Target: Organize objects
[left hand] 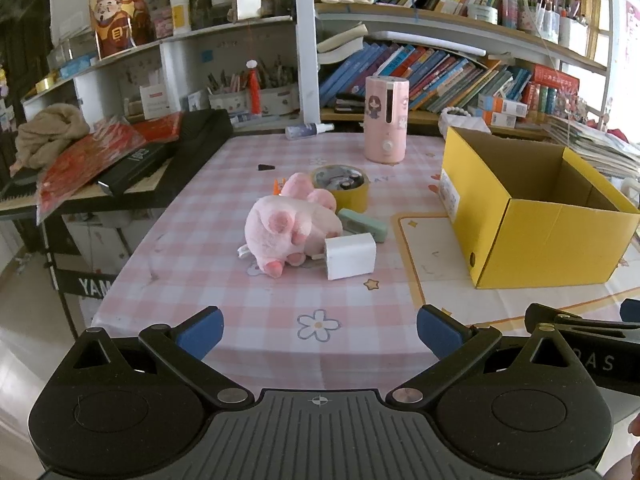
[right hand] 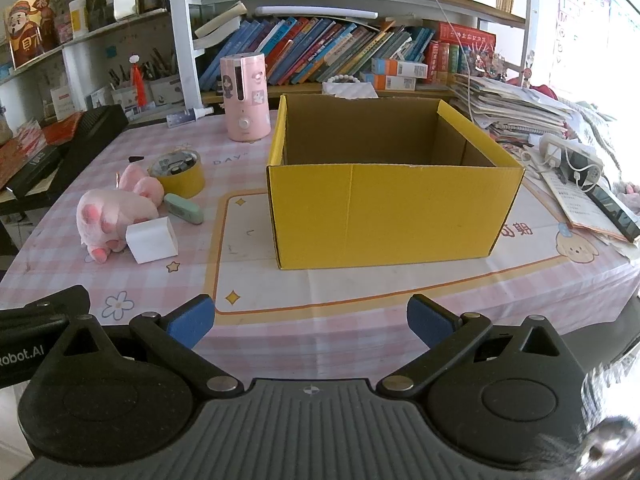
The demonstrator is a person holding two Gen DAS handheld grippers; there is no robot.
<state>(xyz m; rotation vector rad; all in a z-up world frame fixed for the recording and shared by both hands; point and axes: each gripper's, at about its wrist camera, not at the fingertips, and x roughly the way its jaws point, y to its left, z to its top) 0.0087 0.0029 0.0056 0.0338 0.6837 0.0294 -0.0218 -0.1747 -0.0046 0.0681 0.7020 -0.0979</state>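
I had both tongs spread wide with nothing between them: the left gripper point(left hand: 320, 334) sat at the bottom of its frame, the right gripper point(right hand: 308, 322) likewise. Centre of the left view, a pink plush toy point(left hand: 286, 228) lay on the pink checked tablecloth point(left hand: 192, 264), touching a white charger block point(left hand: 351, 256) at its lower right. Just behind the toy were a green eraser-like bar point(left hand: 363, 225) and a yellow tape roll point(left hand: 344, 188). The yellow cardboard box point(right hand: 394, 208) stood open, filling the middle of the right view. A pink humidifier point(right hand: 244, 96) stood upright, upper left of the box.
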